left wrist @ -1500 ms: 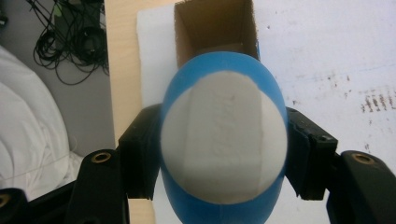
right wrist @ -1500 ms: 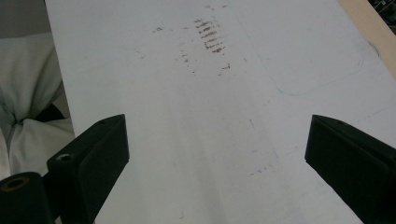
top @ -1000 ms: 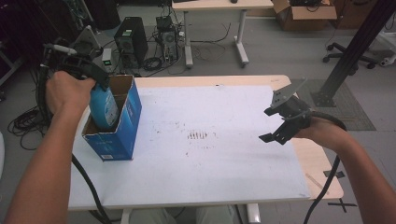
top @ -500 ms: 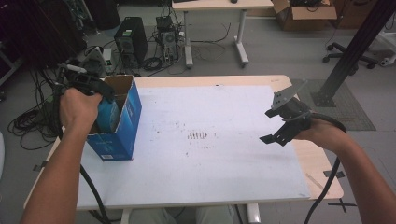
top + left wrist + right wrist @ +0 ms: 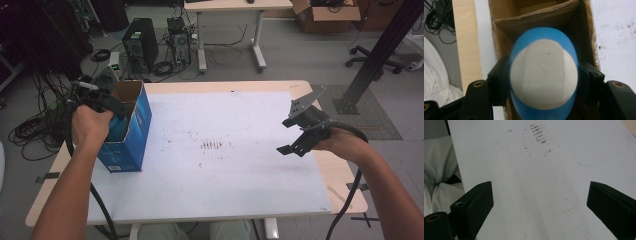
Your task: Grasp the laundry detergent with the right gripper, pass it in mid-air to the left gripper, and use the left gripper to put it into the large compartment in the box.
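Observation:
A blue cardboard box (image 5: 127, 137) with its top open stands at the left of the white sheet (image 5: 225, 170). My left gripper (image 5: 114, 106) reaches down into it from above, and the box wall hides its tips in the high view. In the left gripper view my left gripper (image 5: 544, 77) is shut on a rounded blue and white object (image 5: 544, 75), with a black pad pressed against each side. The object hangs inside the box's brown interior (image 5: 534, 15). My right gripper (image 5: 300, 135) hovers over the sheet's right side. Its jaws stand wide open around nothing (image 5: 539, 205).
Brown smudges (image 5: 212, 145) mark the middle of the sheet. The wooden table edge (image 5: 345, 190) shows to the right. Beyond the table on the floor are a computer tower (image 5: 140, 45), cables (image 5: 35, 130), another desk (image 5: 230, 10) and a black post (image 5: 380, 50).
My left hand has sunk, carrying the blue and white object from above the box's rim down into the box. The right gripper has stayed where it was.

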A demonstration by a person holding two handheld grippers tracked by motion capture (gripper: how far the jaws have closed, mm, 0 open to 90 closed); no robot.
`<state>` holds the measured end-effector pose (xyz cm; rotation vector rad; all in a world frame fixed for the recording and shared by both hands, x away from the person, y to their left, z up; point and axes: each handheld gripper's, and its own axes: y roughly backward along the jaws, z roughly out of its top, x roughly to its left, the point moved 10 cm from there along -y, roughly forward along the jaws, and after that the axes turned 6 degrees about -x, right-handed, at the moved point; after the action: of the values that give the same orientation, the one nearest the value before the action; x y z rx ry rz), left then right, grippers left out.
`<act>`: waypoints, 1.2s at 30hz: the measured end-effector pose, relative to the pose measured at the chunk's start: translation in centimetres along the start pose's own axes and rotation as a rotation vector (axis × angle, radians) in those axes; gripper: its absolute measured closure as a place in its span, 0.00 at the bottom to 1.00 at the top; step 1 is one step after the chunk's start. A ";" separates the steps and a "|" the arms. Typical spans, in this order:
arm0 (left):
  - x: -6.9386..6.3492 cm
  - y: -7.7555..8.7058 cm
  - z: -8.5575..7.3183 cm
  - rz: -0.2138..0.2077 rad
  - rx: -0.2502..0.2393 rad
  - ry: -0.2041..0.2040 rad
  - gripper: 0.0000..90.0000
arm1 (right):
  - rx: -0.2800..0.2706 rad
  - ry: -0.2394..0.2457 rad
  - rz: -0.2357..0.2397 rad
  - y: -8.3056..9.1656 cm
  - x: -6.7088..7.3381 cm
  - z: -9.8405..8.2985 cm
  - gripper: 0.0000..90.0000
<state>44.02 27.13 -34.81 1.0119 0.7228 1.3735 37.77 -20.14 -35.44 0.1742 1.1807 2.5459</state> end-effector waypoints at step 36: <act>-0.1 -2.1 -1.1 -0.042 0.046 -0.003 0.40 | 0.015 -0.019 0.016 -0.6 0.2 -0.6 0.07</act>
<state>43.94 27.43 -37.17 1.0292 0.7725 1.3243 37.55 -20.16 -36.32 0.2116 1.1958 2.5442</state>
